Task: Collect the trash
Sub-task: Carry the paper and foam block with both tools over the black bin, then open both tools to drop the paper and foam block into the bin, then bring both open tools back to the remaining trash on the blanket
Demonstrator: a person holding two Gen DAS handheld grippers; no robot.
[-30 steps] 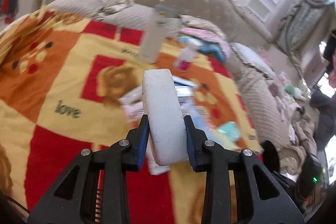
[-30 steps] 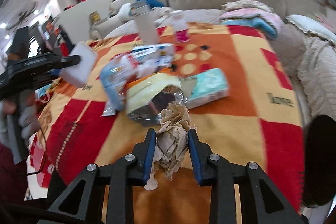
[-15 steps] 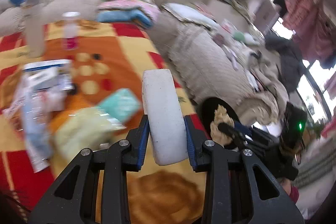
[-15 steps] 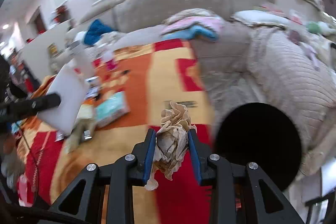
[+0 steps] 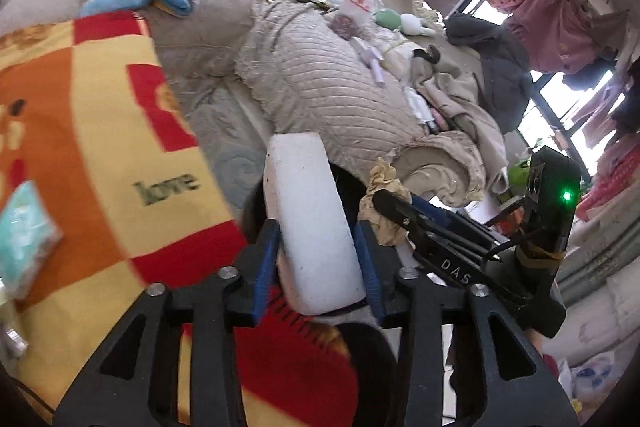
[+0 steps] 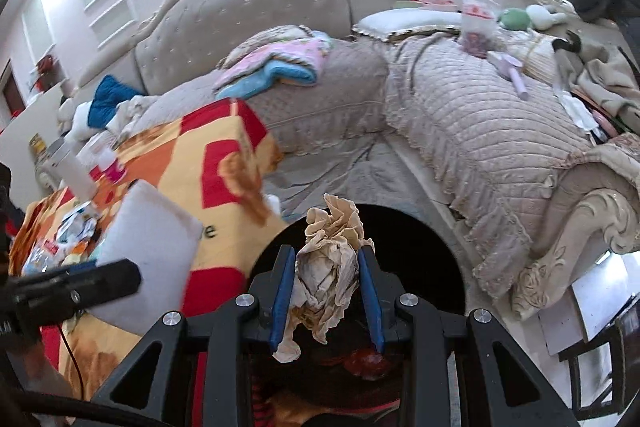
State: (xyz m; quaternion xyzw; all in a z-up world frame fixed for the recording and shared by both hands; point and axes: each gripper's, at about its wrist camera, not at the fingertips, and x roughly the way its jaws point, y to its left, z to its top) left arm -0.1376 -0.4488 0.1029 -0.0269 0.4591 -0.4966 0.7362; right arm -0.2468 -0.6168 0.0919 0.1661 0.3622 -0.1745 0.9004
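Observation:
A white foam block [image 5: 312, 227] stands between the blue pads of my left gripper [image 5: 316, 231]. Its jaws are opening and the pads have drawn away from the block's sides. My right gripper [image 6: 326, 255] holds a crumpled beige paper wad [image 6: 332, 267]; its jaws are starting to open, though the paper still fills the gap and touches both pads. Both grippers hang over the round black trash bin [image 6: 420, 247], side by side. In the left wrist view the paper wad [image 5: 384, 187] shows just right of the block. The right wrist view has the block [image 6: 152, 255] at its left.
A red, orange and yellow blanket [image 5: 100, 147] covers the surface to the left, with a teal tissue pack [image 5: 24, 235], wrappers [image 6: 72, 227] and a bottle [image 6: 72, 171] on it. A beige quilted sofa [image 6: 480, 131] curves behind the bin, with folded towels [image 6: 280, 63] on it.
Both grippers swung right, away from the litter on the blanket, to over the black bin. Both pairs of jaws have widened, the left more than the right.

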